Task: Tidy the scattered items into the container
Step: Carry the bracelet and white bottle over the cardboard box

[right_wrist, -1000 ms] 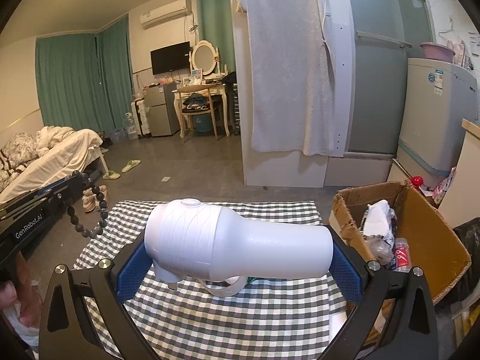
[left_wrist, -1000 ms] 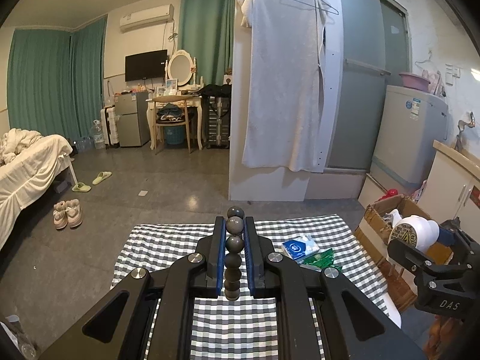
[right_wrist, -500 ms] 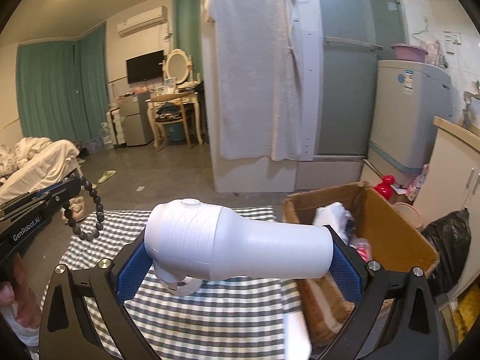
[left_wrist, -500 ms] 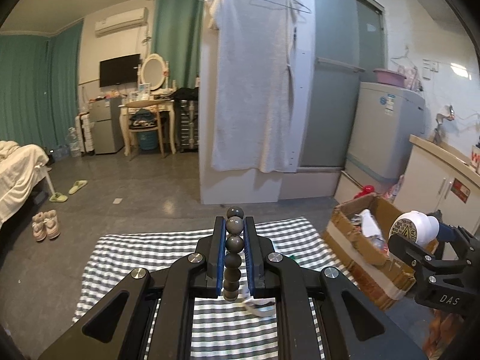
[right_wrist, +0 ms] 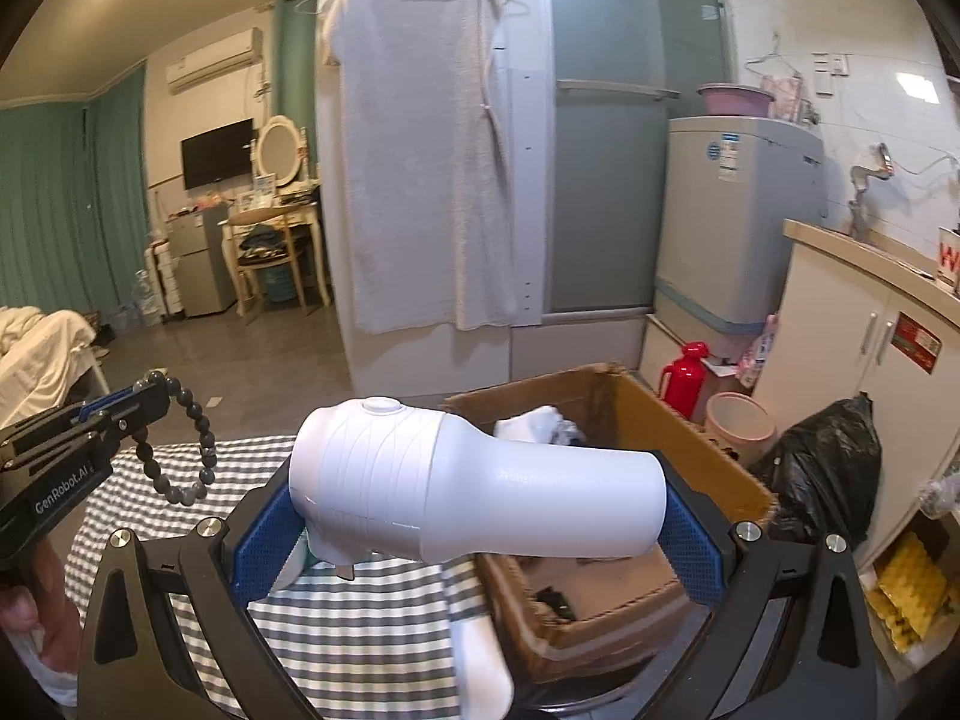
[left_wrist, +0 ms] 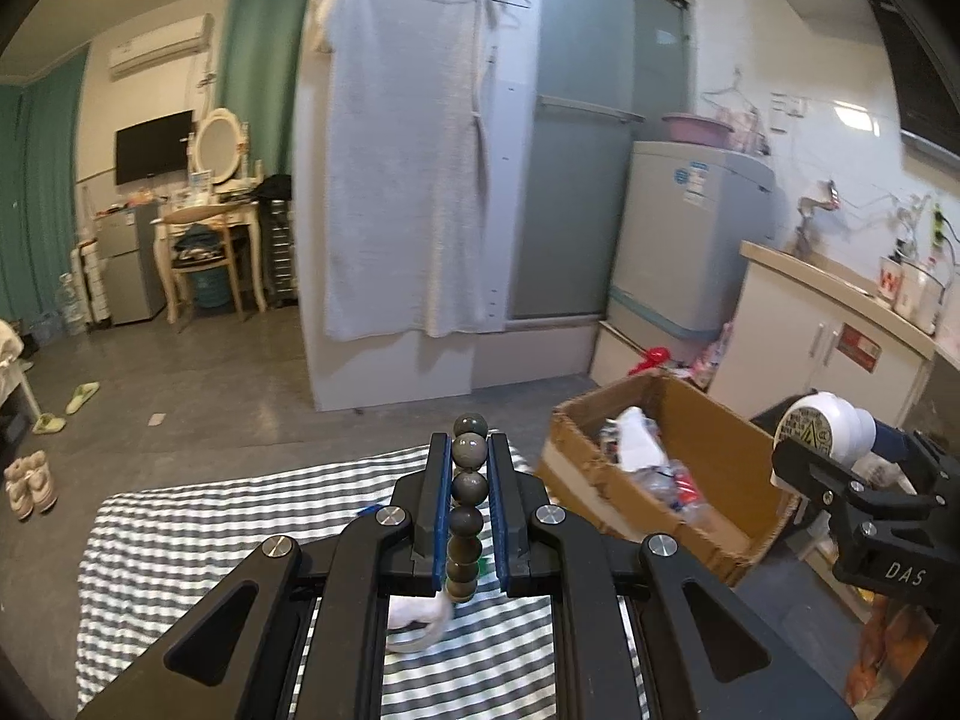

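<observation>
My left gripper [left_wrist: 468, 468] is shut on a dark bead bracelet [left_wrist: 467, 504], held above the checked cloth; the bracelet [right_wrist: 180, 450] hangs as a loop from the left gripper [right_wrist: 144, 396] in the right wrist view. My right gripper [right_wrist: 474, 522] is shut on a white hair dryer [right_wrist: 474, 492], lying crosswise between the blue pads, at the near left edge of the cardboard box [right_wrist: 708, 456]. In the left wrist view the hair dryer [left_wrist: 822, 429] and right gripper [left_wrist: 852, 480] sit beyond the box [left_wrist: 708, 420], which holds white and coloured items.
A checked cloth [left_wrist: 210, 540] covers the low table, with a white object [left_wrist: 414, 618] lying under my left gripper. A black bag [right_wrist: 822, 474], a pink bin [right_wrist: 738, 426] and a red flask [right_wrist: 684, 372] stand right of the box, by white cabinets [right_wrist: 870, 372].
Both grippers have swung to the right with their loads. The box has come closer to the centre of both views, and the hair dryer now overlaps the box's near left part.
</observation>
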### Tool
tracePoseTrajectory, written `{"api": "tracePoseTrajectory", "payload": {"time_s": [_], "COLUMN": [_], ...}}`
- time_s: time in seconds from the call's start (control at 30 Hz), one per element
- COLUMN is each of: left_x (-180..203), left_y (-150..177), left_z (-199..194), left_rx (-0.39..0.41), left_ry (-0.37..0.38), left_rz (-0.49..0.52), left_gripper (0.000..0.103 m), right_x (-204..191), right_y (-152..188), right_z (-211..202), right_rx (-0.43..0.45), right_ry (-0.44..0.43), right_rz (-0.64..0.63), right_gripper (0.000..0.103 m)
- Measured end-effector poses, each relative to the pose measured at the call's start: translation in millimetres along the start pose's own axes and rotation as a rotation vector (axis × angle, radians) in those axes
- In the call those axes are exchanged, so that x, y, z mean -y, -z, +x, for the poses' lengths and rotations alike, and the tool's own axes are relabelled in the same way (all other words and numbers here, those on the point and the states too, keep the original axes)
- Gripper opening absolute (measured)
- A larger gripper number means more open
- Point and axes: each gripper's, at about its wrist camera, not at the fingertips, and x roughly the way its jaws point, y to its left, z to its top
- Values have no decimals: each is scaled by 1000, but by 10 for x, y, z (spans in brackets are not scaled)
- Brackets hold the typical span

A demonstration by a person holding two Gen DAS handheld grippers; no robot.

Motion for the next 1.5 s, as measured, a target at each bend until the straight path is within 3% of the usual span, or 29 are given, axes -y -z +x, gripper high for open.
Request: {"api": "tracePoseTrajectory", "payload": {"time_s": [0.8, 1.17, 1.5], "left_x": [873, 1107, 1450], "left_y": [-170, -204, -258], "left_z": [476, 844, 1333], "left_rx": [-28, -76, -139], "left_ry": [160, 192, 270], "left_rz": [80, 98, 118], "left_gripper": [11, 11, 11], "right_x": [821, 1009, 1171], "right_y": [-12, 40, 142], "right_z": [32, 384, 835], "right_rx": [-11, -64, -142], "right_ry": [135, 137, 125], "right_rz": [77, 75, 70], "right_gripper": [102, 102, 102]}}
